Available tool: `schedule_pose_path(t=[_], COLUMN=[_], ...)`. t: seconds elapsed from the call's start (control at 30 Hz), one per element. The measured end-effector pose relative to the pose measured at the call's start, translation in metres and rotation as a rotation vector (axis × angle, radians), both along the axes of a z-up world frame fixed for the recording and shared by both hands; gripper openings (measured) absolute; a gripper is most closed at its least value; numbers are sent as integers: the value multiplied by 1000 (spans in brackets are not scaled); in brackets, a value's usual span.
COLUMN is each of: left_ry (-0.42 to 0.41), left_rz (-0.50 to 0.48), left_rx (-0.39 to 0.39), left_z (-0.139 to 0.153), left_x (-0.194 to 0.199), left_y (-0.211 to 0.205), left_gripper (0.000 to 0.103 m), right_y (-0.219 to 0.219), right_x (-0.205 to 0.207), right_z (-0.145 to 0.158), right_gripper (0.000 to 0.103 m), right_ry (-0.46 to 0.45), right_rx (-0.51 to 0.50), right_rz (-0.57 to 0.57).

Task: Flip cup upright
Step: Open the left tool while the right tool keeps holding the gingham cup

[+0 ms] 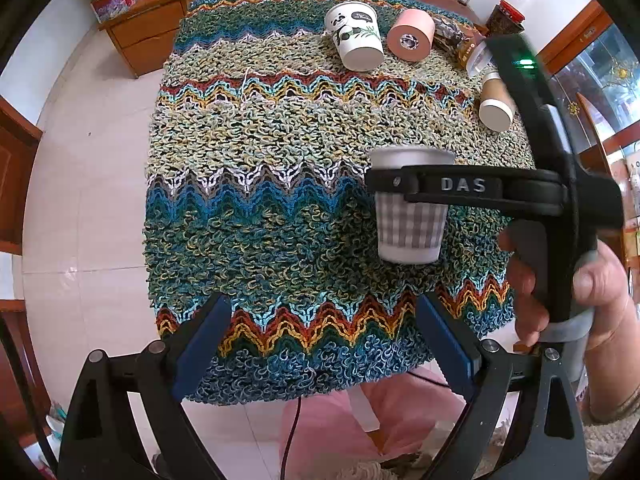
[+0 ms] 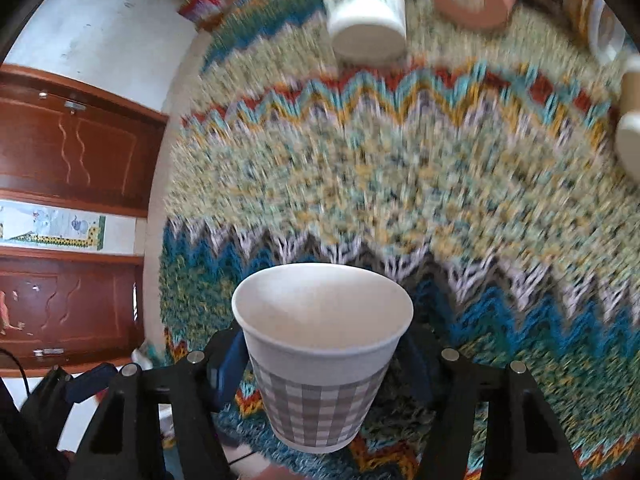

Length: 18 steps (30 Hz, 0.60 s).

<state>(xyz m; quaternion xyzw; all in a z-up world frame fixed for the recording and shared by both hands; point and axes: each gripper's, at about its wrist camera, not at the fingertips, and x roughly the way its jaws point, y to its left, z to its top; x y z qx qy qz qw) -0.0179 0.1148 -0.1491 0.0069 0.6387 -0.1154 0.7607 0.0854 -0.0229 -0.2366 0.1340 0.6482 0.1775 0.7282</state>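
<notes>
A grey-and-white checked paper cup (image 1: 410, 216) is held upright above the knitted zigzag cloth (image 1: 280, 184), mouth up. My right gripper (image 1: 404, 186) is shut on the checked cup near its rim, coming in from the right. In the right wrist view the same cup (image 2: 320, 360) sits between the blue pads of my right gripper (image 2: 322, 364), its white inside showing. My left gripper (image 1: 320, 340) is open and empty, low over the near edge of the cloth, below and left of the cup.
At the back of the cloth lie a panda cup (image 1: 354, 36) and a pink cup (image 1: 411, 35) on their sides. A brown cup (image 1: 495, 102) lies at the right edge. A wooden cabinet (image 1: 152, 20) stands far left; white floor tiles (image 1: 92, 200) lie left.
</notes>
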Motion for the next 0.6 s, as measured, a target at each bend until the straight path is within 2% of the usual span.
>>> schedule_pose_path(t=[0.1,0.27,0.33,0.47,0.6], left_ry=[-9,-25,-29,-35,-34], left_rz=[-5,-7,-6,-1,0], left_rx=[3,-7,-11,-13,-4], left_z=[0,2,2,1,-2], left_x=[-1,-3,-4,-5,-7], left_y=[-2,-5,-5,-5,-4], left_gripper=[95,95,95,95,95], right_y=[-4,6,7,5,3], right_x=[-11,-38,-43,-51,-53], right_z=[18,34,32,21,12], right_gripper=[66,66,66,67,67], right_ry=[-178,-517,-603,-682,-696], right_rx=[-36,-222,-275,-296,-326], right_rz=[-11,39,36,-39,-100])
